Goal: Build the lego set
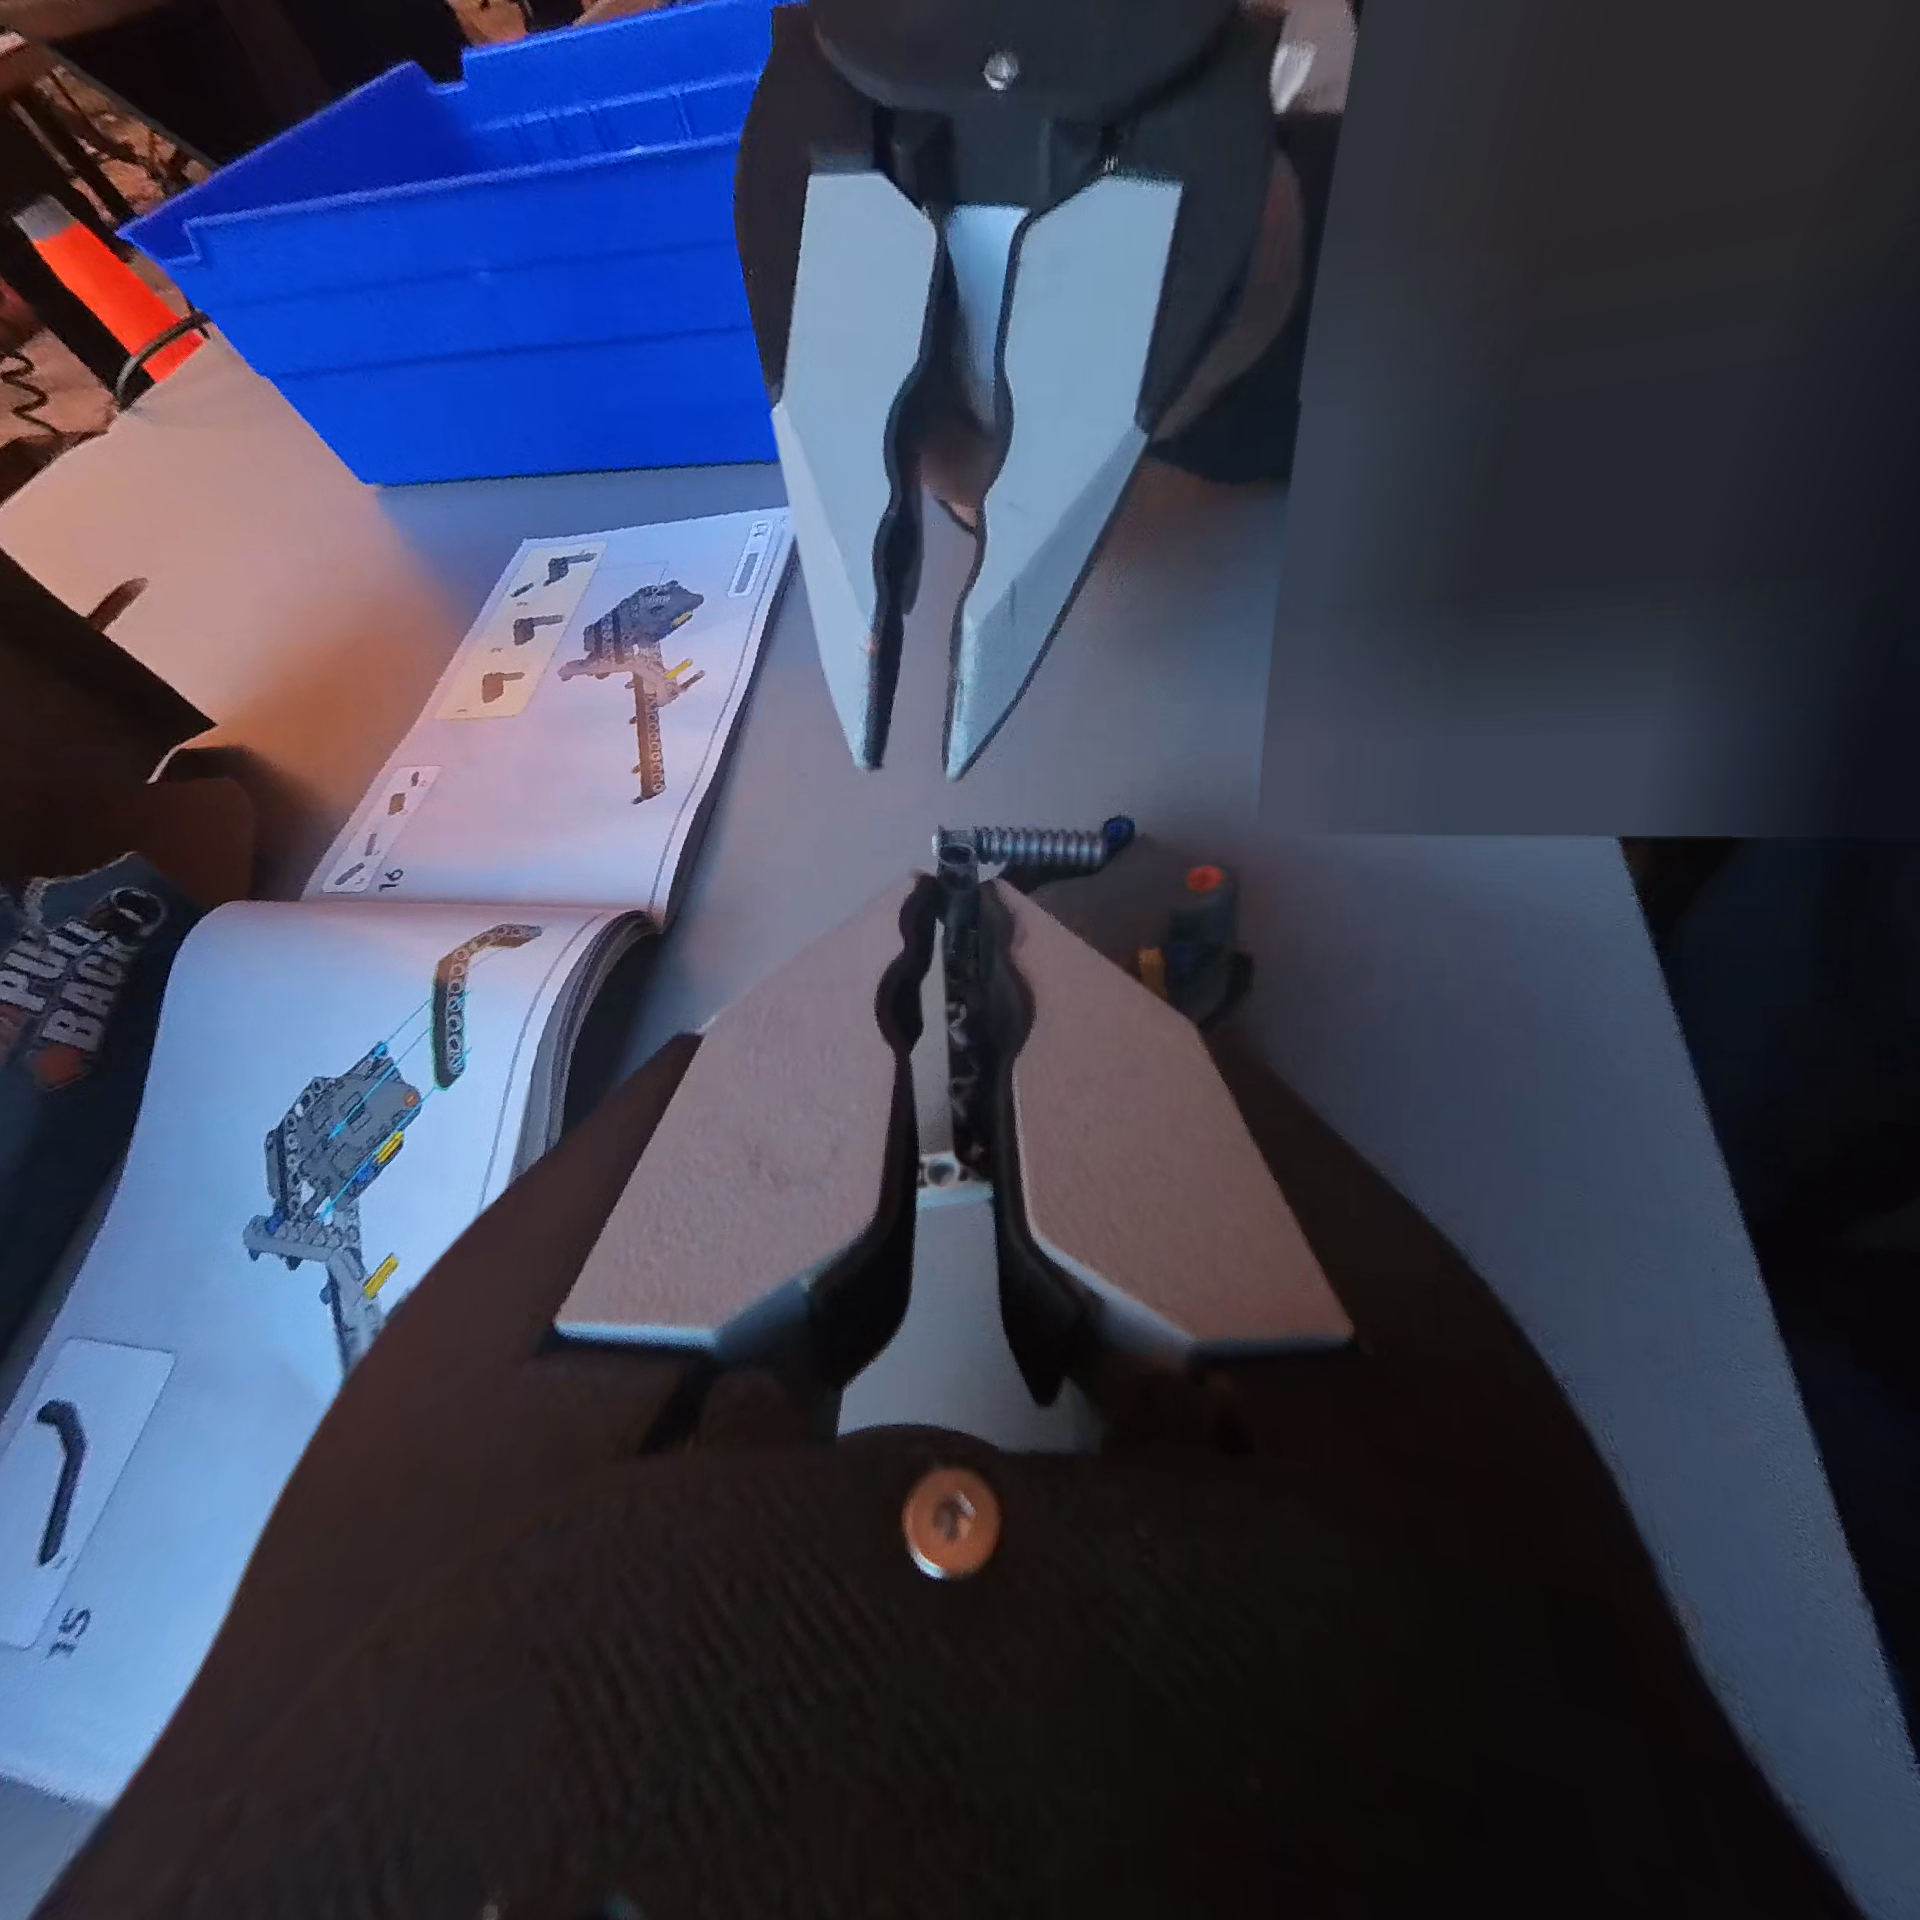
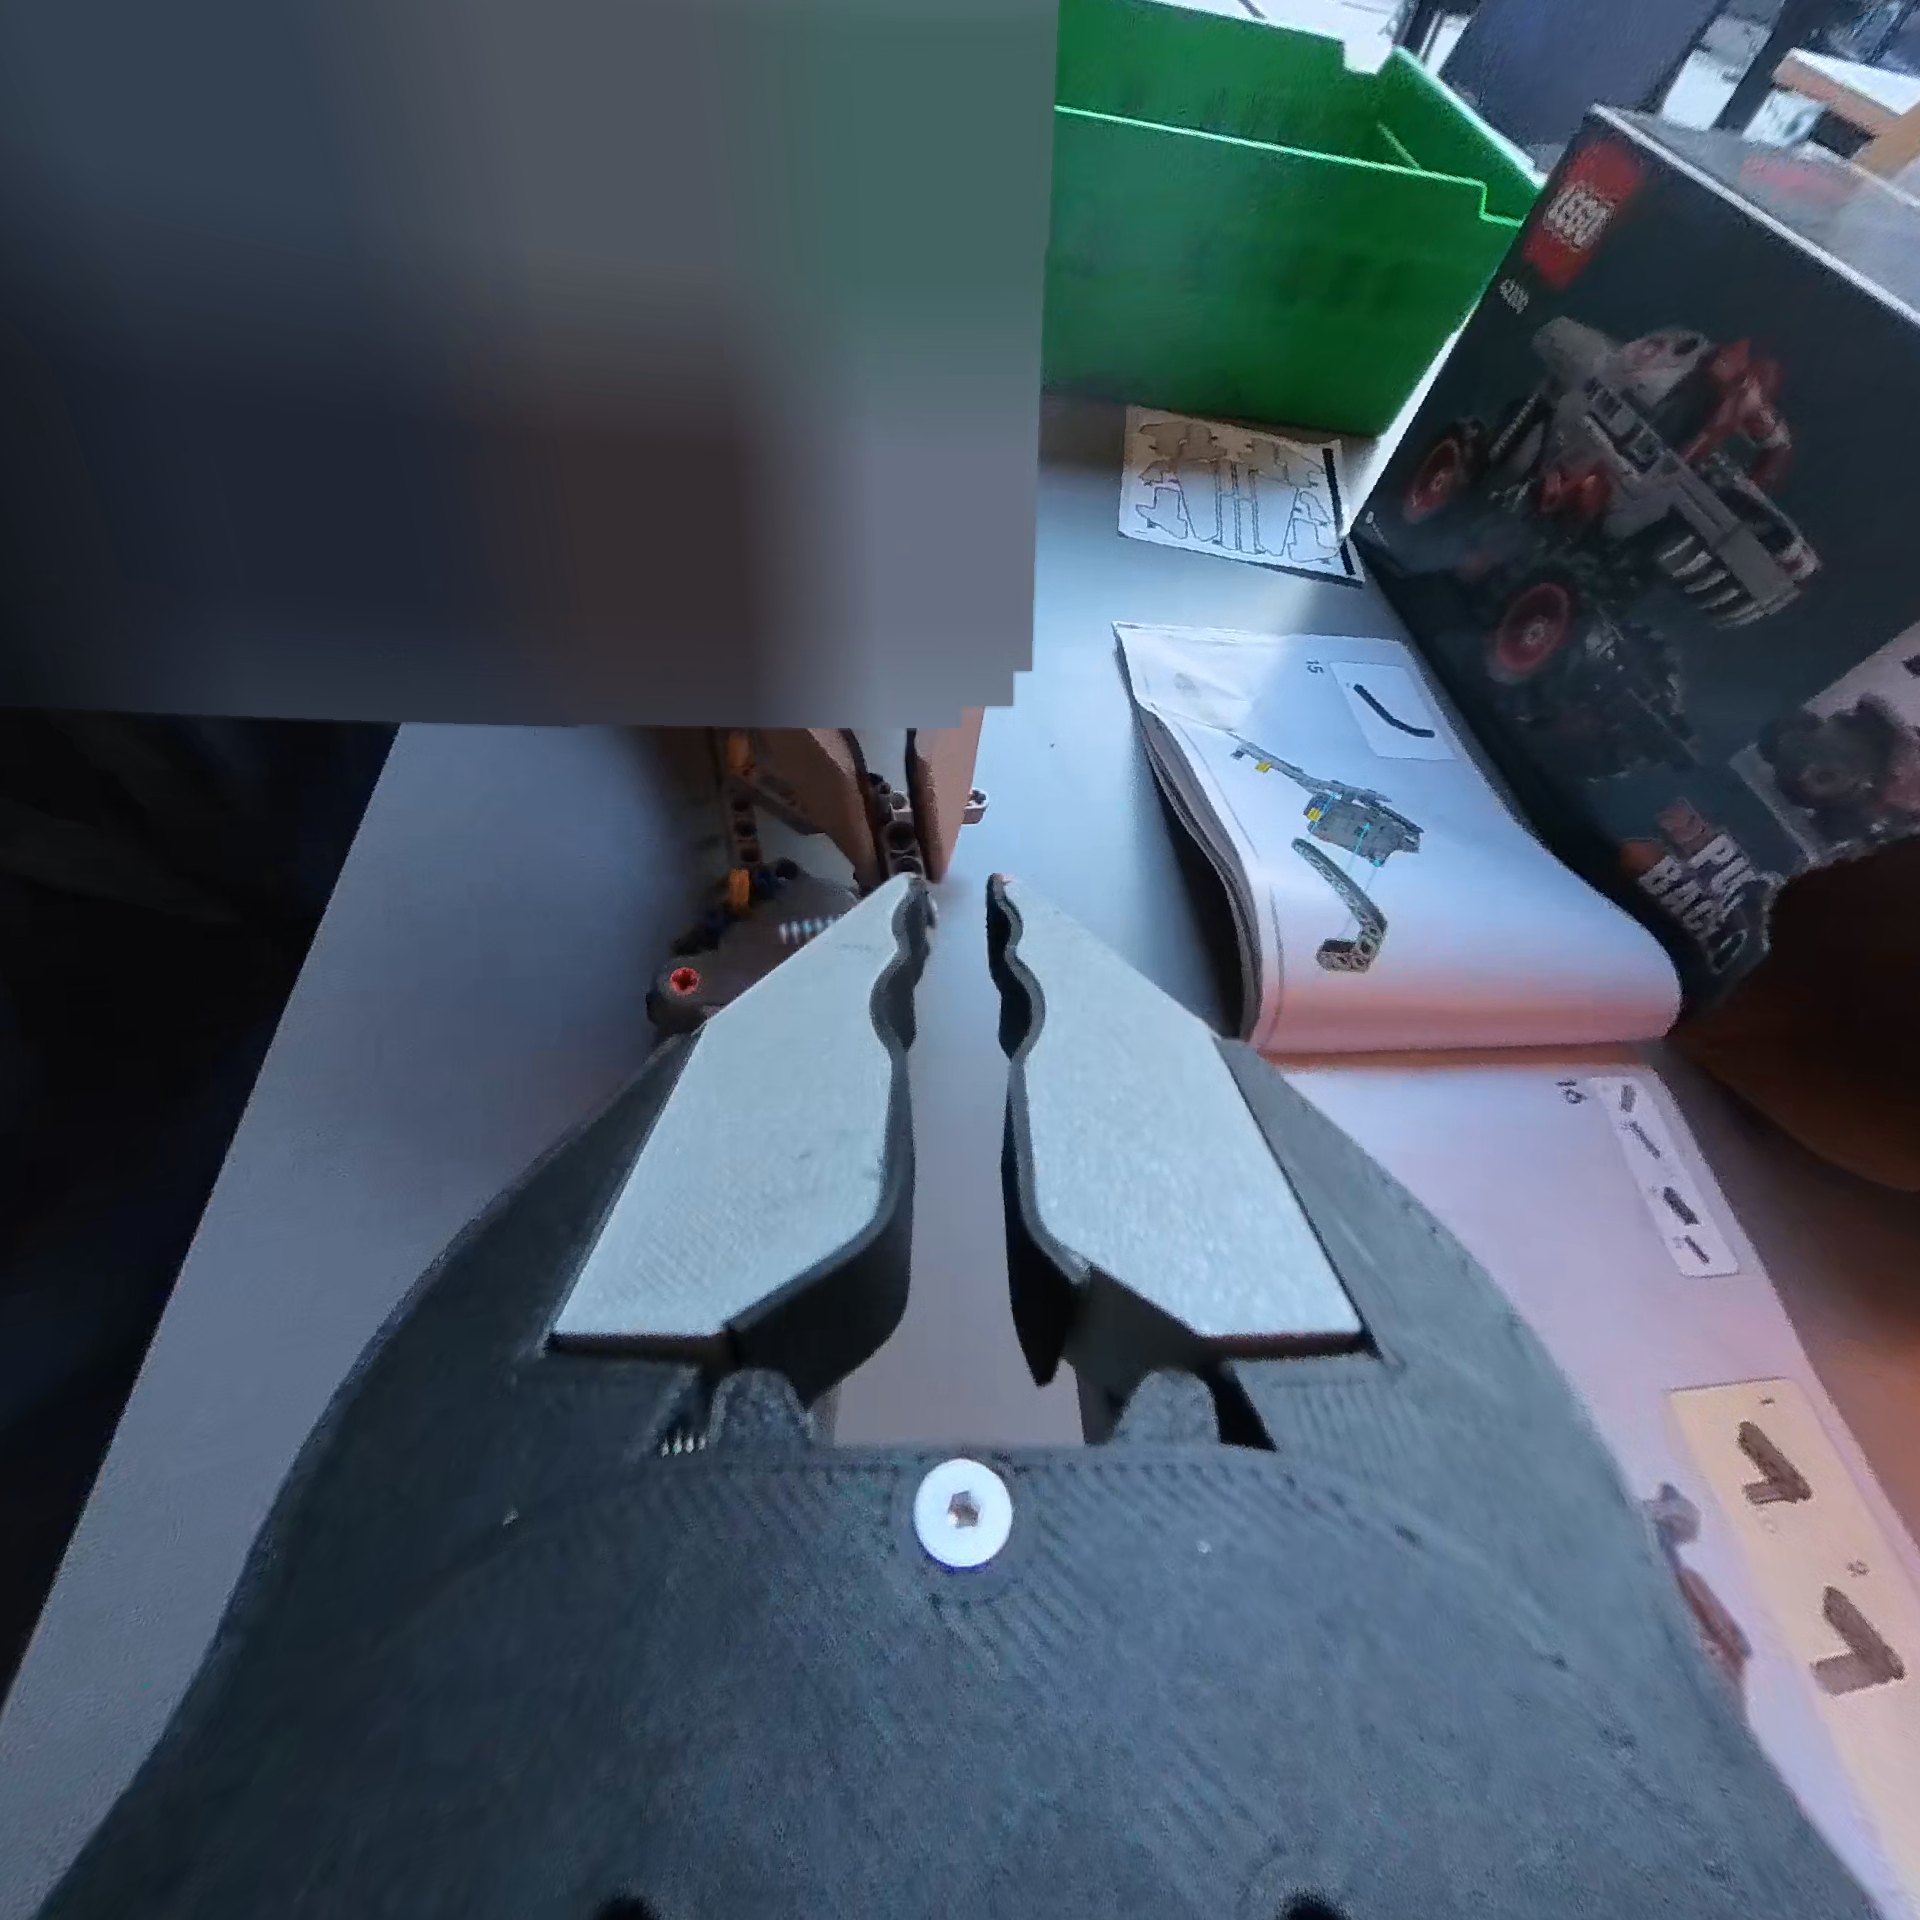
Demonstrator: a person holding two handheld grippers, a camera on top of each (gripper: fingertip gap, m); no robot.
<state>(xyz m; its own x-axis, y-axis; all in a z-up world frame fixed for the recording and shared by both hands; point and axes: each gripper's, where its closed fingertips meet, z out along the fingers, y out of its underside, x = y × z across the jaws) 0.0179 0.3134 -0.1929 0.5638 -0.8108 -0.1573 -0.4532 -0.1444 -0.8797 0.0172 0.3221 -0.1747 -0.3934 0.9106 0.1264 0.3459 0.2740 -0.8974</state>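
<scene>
My left gripper (image 1: 956, 888) is shut on a black lego beam (image 1: 964, 997) that runs upright between its fingers. The beam belongs to a partly built model with a grey coil spring (image 1: 1039, 844) at its top and an orange-tipped part (image 1: 1200, 914) to the right. My right gripper (image 1: 909, 769) faces it from the far side, a little above the spring, jaws slightly apart and empty. In the right wrist view my right gripper (image 2: 956, 888) is open, with the model (image 2: 748, 925) and the left gripper's fingers (image 2: 940, 800) just beyond its tips.
An open instruction booklet (image 1: 416, 987) lies left of the grippers and shows in the right wrist view (image 2: 1403, 852). A blue bin (image 1: 468, 260) stands behind it. A green bin (image 2: 1247, 260), a sticker sheet (image 2: 1236, 499) and the lego box (image 2: 1662, 520) stand at the right. My left and right fingertips are right by each other.
</scene>
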